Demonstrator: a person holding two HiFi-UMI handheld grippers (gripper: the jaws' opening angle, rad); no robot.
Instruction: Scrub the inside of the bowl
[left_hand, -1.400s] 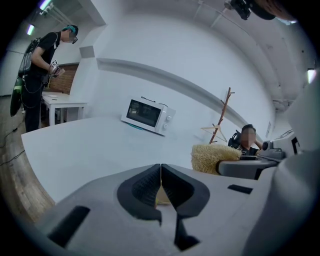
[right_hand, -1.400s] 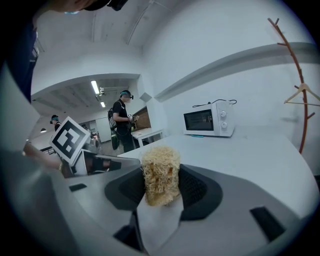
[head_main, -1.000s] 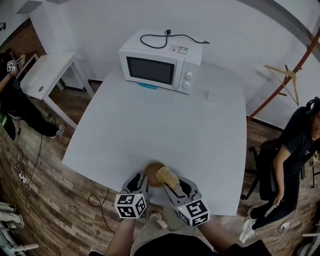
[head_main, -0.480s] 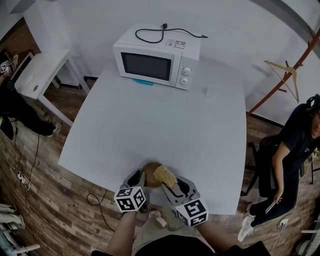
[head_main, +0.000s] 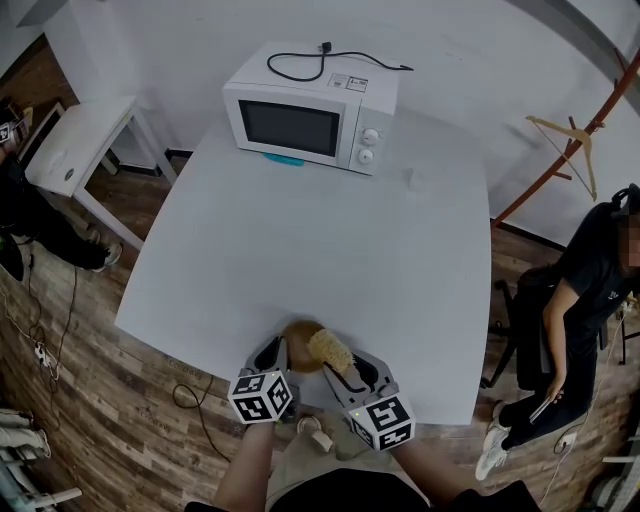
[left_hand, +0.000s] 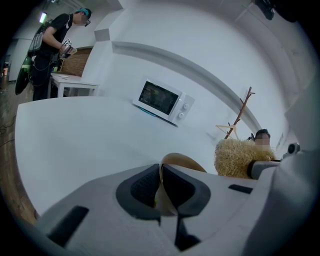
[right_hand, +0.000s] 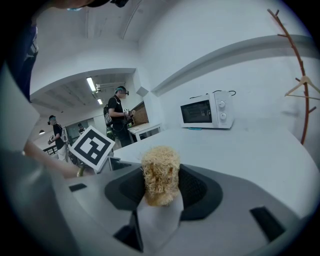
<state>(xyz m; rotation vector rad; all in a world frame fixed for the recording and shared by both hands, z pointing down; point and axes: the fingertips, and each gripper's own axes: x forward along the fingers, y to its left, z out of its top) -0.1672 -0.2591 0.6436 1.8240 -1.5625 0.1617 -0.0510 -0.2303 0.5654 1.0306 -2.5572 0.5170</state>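
Both low together — left hand-held gripper (left_hand: 160, 174) tight on bowl (left_hand: 183, 161) rim, right hand-held gripper (right_hand: 160, 189) round scrubber (right_hand: 160, 167).

- A white box-shaped microwave oven (head_main: 310, 122) stands at the far end of the large white surface (head_main: 330, 260), its door shut and two dials on its right side.
- A black power cord (head_main: 325, 60) lies loosely looped on the microwave's top.
- A small white side table (head_main: 75, 150) stands to the left, on a brown wood-plank floor (head_main: 90, 400).
- A reddish wooden coat stand (head_main: 575, 140) rises at the right, and a person in dark clothes (head_main: 585, 300) sits near it.
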